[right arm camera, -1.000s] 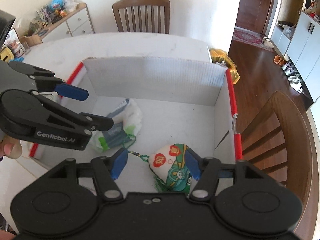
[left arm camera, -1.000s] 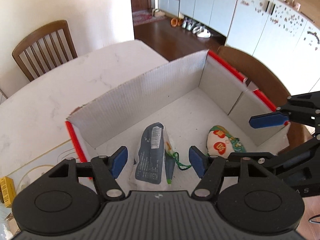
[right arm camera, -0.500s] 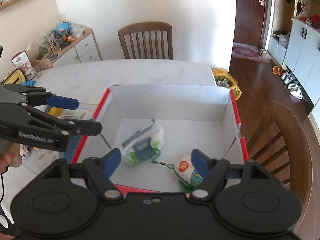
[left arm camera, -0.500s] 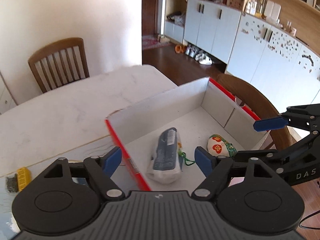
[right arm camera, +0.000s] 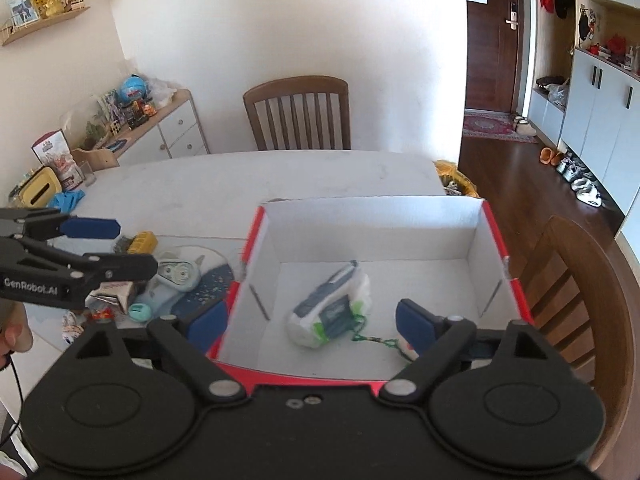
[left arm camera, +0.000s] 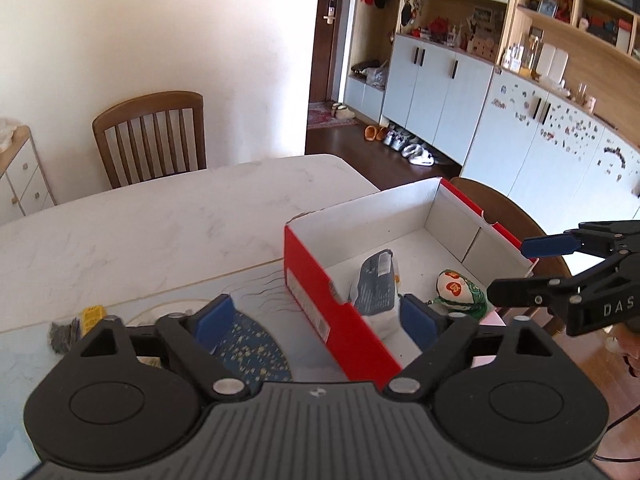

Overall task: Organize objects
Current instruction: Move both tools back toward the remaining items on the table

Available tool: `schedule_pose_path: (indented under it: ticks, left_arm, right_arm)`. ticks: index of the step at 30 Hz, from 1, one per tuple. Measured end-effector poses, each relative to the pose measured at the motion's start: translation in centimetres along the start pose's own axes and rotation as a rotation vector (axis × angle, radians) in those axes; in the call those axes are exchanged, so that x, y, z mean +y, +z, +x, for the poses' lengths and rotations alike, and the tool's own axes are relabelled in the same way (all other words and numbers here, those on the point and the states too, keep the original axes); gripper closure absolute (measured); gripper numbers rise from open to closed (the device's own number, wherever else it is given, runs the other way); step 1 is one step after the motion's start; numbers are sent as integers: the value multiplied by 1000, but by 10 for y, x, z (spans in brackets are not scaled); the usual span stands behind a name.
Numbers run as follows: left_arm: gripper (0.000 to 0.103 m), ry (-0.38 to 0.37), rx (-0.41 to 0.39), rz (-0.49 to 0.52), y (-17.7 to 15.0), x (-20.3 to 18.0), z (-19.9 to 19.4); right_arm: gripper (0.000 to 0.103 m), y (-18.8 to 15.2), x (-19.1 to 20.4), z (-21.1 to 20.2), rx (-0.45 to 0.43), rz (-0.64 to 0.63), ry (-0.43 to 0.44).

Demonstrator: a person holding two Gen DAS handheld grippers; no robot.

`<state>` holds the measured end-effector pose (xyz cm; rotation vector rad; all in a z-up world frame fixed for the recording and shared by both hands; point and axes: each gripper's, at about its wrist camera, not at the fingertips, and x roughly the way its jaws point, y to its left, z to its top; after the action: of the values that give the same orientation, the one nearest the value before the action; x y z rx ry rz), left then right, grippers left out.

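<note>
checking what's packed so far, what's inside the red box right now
Inside the red box lie two things: a white packet with a dark label and a small embroidered pouch on a green cord. In the right wrist view a blue gripper pad covers most of the pouch.

Both my tongs have pulled back and up out of the box (left arm camera: 344, 320). Left tongs (left arm camera: 316, 318) and right tongs (right arm camera: 312, 326) are opening, empty; the packet (right arm camera: 328, 312) and pouch (left arm camera: 456, 292) now lie released inside.
</note>
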<state>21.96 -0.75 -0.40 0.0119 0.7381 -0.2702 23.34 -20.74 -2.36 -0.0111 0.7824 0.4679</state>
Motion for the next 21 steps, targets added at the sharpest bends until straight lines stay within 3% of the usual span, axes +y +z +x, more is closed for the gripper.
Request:
schedule_pose_path:
  ticks: [2,9,21]
  left_arm:
    - [3,-7,-16,-9,-6,8,-7]
    - [0,-15,-40,-52,-27,43,-34]
    - [0,119,-70,-123,-81,119,-66]
  right_arm:
    - [8,-1,10,-2,-20,12,7]
    - [2,-2,45,-3,-88,54,43]
    - [1,-3,114,26,-52,49,102]
